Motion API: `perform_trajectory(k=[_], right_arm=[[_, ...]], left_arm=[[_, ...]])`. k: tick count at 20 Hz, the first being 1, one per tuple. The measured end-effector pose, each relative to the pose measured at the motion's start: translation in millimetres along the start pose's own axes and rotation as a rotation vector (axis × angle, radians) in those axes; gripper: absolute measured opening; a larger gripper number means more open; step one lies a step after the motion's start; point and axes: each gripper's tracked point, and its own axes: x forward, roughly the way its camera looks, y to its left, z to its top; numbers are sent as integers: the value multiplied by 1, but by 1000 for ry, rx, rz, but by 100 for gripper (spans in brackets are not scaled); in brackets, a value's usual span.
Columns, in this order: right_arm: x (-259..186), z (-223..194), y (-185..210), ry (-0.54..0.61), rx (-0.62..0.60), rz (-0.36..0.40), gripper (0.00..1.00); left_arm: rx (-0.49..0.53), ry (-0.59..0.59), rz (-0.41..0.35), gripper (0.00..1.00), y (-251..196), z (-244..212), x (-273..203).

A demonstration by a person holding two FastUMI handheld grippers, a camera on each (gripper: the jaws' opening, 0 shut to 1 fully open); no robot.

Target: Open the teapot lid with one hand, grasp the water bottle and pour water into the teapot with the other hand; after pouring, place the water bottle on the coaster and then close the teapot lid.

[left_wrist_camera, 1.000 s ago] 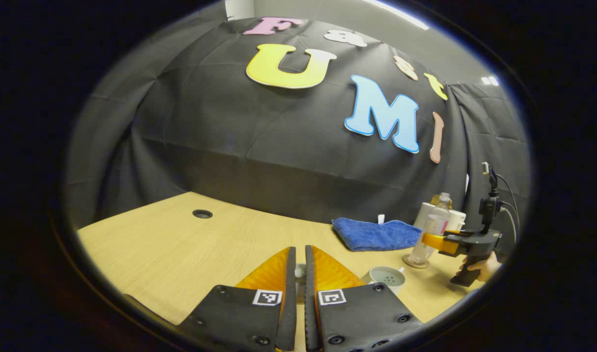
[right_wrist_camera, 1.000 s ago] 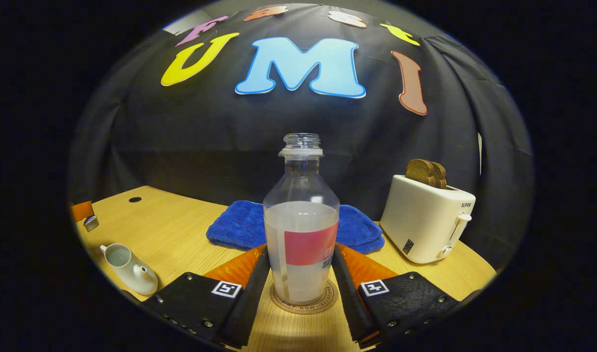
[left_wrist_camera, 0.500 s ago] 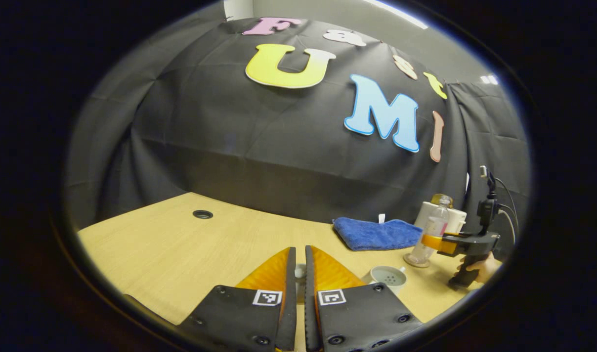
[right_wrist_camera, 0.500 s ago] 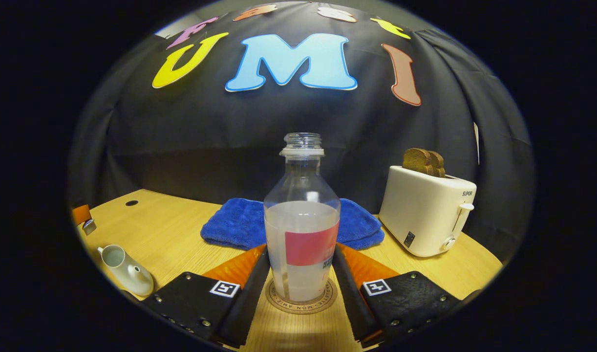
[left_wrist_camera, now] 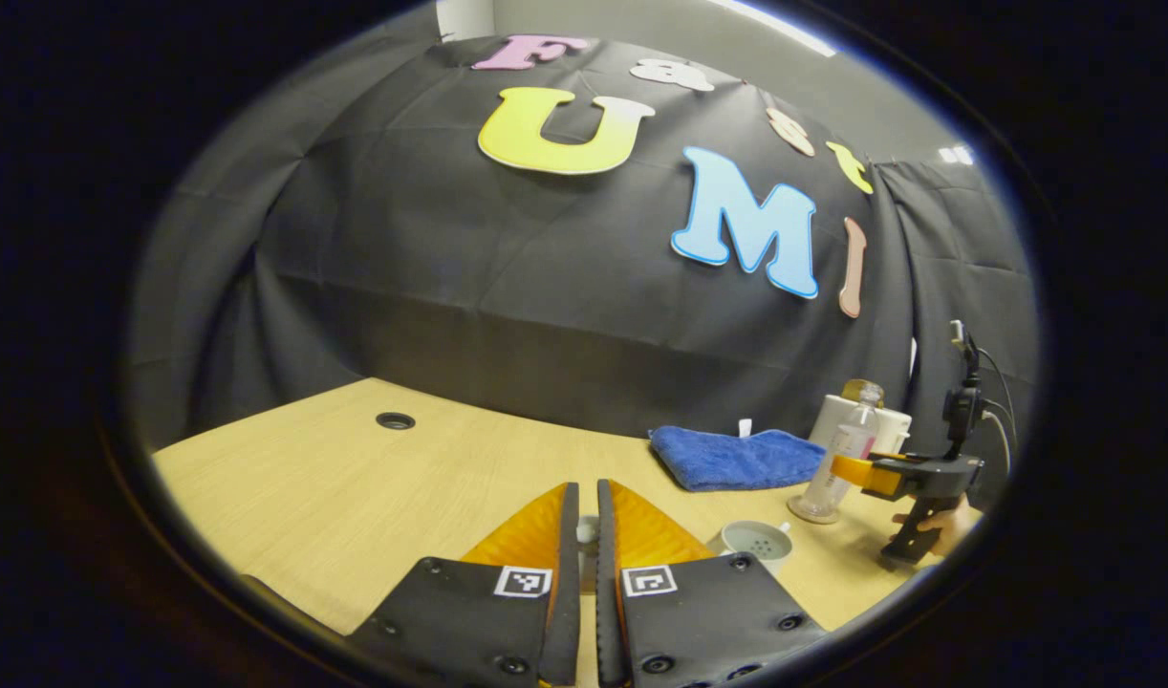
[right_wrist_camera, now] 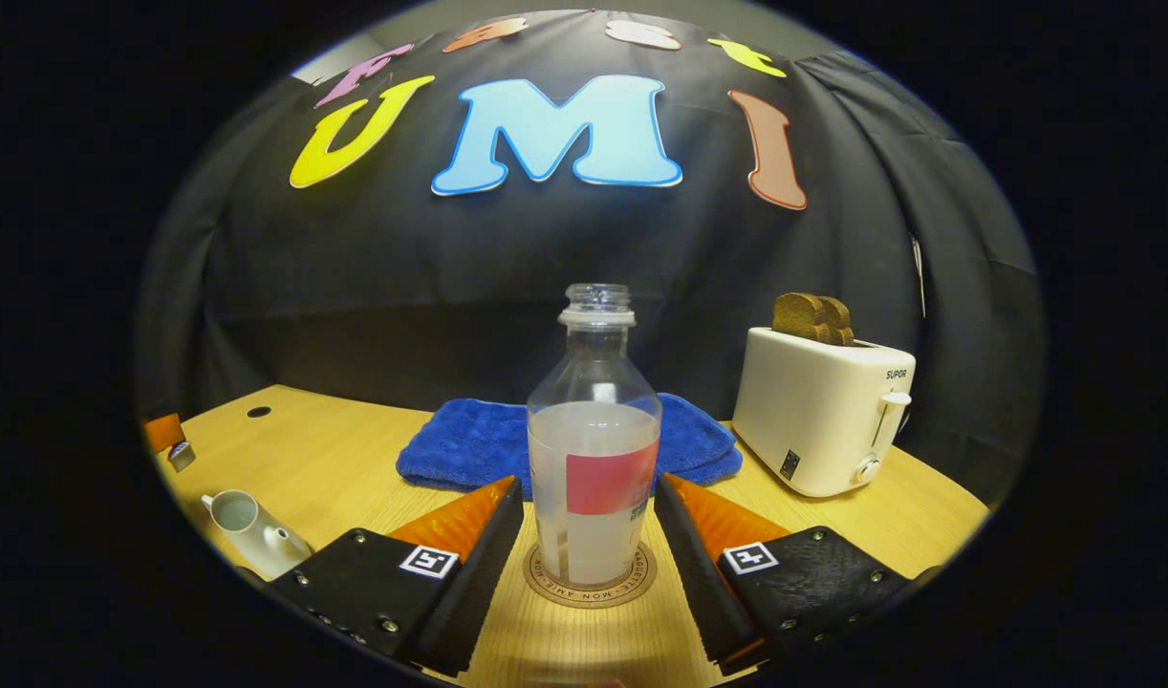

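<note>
The clear water bottle (right_wrist_camera: 594, 459), part full and with no cap, stands upright on the round coaster (right_wrist_camera: 592, 585). My right gripper (right_wrist_camera: 589, 489) is open, one finger on each side of the bottle with a small gap to it. The white teapot (right_wrist_camera: 249, 526) sits lidless at the lower left. In the left gripper view my left gripper (left_wrist_camera: 587, 521) is shut on a small white piece, the teapot lid (left_wrist_camera: 587, 528), above the table. The open teapot (left_wrist_camera: 756, 540) lies to its right. Farther right are the bottle (left_wrist_camera: 840, 454) and the right gripper (left_wrist_camera: 850, 470).
A folded blue towel (right_wrist_camera: 469, 444) lies behind the bottle. A white toaster (right_wrist_camera: 823, 420) with toast (right_wrist_camera: 813, 320) stands at the right. The wooden table (left_wrist_camera: 355, 478) has a cable hole (left_wrist_camera: 395, 420) at the far left. A hand (left_wrist_camera: 938, 530) holds the right gripper.
My right gripper has let go of the bottle and drawn back a little; the bottle stays on the coaster. The left gripper holds still with the lid.
</note>
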Motion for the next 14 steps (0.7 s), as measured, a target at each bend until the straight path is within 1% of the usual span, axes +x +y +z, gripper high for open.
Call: perform_trajectory(k=[1,6,7,8,9,10,12,14], right_arm=[[-6,0,1,-3,2,7,86],[-58,-4,7,-33,29,30,86],[-68,-4,9,-38,41,38,86],[-78,-5,10,-42,50,39,86],[-87,-6,10,-47,55,37,86],[-95,-7,11,-51,49,36,86],[-111,-12,6,-61,8,9,86],[-126,-18,10,-61,-10,15,86]], left_arm=[[8,1,-3,15,-3,0,0],[45,4,-25,15,-19,-5,-1],[44,5,-38,13,-27,-6,-2],[48,4,-51,15,-34,-6,-3],[66,3,-60,13,-41,-7,-3],[89,3,-66,13,-46,-9,-3],[108,-4,-87,14,-59,-7,-6],[111,-10,-101,14,-70,-3,-7]])
